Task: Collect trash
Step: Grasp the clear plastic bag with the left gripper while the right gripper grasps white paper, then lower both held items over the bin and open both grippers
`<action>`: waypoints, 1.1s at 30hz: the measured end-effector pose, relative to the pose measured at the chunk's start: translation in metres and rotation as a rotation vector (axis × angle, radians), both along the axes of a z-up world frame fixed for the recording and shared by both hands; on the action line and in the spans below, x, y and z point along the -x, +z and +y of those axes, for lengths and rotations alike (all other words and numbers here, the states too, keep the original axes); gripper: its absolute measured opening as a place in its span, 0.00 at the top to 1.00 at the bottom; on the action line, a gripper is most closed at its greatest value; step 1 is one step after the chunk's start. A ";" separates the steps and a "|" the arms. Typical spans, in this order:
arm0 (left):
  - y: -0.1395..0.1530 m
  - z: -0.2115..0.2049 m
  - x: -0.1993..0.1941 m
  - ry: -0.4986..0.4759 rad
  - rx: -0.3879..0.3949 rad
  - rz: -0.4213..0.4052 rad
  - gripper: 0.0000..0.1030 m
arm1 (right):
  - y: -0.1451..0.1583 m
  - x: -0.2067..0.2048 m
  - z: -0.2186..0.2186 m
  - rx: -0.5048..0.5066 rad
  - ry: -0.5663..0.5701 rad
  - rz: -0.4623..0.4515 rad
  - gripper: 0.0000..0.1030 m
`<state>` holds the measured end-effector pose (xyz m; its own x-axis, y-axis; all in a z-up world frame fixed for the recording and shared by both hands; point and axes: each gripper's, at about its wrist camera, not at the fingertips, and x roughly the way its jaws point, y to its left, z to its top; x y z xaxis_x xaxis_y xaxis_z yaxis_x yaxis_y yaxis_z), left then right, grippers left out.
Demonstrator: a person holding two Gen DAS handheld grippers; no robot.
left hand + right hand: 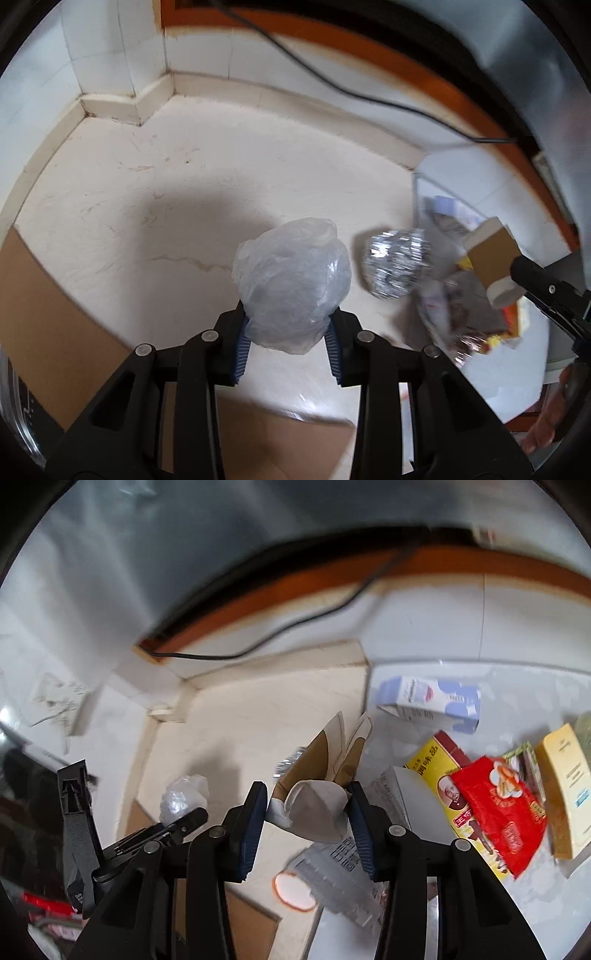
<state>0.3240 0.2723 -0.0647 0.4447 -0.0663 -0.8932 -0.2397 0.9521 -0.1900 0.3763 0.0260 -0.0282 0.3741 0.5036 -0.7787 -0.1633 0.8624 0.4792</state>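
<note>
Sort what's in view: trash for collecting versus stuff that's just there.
Trash:
- crumpled plastic bag, in the left gripper
- squashed paper cup, in the right gripper
- foil ball
- red wrapper
- milk carton

Just there:
- black cable
- cardboard sheet

**Blur and frame edges hide much of the litter heap**

The litter pile (458, 295) right of the foil ball (395, 262) smears into streaks in the left wrist view, its wrappers unreadable. A hand (546, 424) below the pile is cut by the frame edge. In the right wrist view, print on the red packet (498, 812) is too blurred to read, and a pale bottle (585, 731) above it runs off-frame.
</note>
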 end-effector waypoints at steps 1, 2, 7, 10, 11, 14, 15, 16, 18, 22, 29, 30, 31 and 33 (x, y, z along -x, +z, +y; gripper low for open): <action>0.009 -0.005 0.008 -0.002 0.000 -0.011 0.70 | 0.007 0.004 -0.003 -0.012 0.008 -0.014 0.58; 0.020 -0.011 0.018 -0.008 -0.004 -0.028 0.70 | 0.015 0.011 -0.007 -0.027 0.020 -0.031 0.58; 0.059 -0.059 0.072 -0.035 -0.030 -0.086 0.70 | 0.043 0.055 -0.036 -0.086 0.102 -0.096 0.58; 0.073 -0.098 0.111 -0.051 -0.042 -0.105 0.70 | 0.051 0.087 -0.058 -0.104 0.158 -0.116 0.58; 0.076 -0.115 0.128 -0.056 -0.047 -0.109 0.70 | 0.053 0.099 -0.067 -0.110 0.180 -0.122 0.58; 0.076 -0.151 0.166 -0.058 -0.031 -0.114 0.70 | 0.055 0.141 -0.095 -0.126 0.243 -0.139 0.58; 0.074 -0.162 0.178 -0.057 -0.024 -0.113 0.70 | 0.055 0.152 -0.103 -0.132 0.260 -0.144 0.58; 0.070 -0.177 0.193 -0.057 -0.017 -0.110 0.70 | 0.052 0.169 -0.116 -0.135 0.284 -0.150 0.58; 0.060 -0.201 0.216 -0.057 -0.018 -0.101 0.70 | 0.047 0.194 -0.136 -0.137 0.316 -0.156 0.58; 0.029 -0.248 0.255 -0.056 0.003 -0.044 0.70 | 0.022 0.243 -0.171 -0.140 0.381 -0.144 0.58; -0.045 -0.297 0.297 -0.072 0.016 0.073 0.70 | -0.053 0.302 -0.221 -0.124 0.373 -0.047 0.58; -0.062 -0.303 0.302 -0.075 0.021 0.089 0.70 | -0.068 0.310 -0.225 -0.110 0.366 -0.029 0.58; -0.074 -0.305 0.303 -0.077 0.022 0.100 0.70 | -0.080 0.315 -0.228 -0.094 0.362 -0.017 0.58; -0.110 -0.313 0.308 -0.089 0.030 0.126 0.70 | -0.116 0.329 -0.234 -0.072 0.356 0.027 0.58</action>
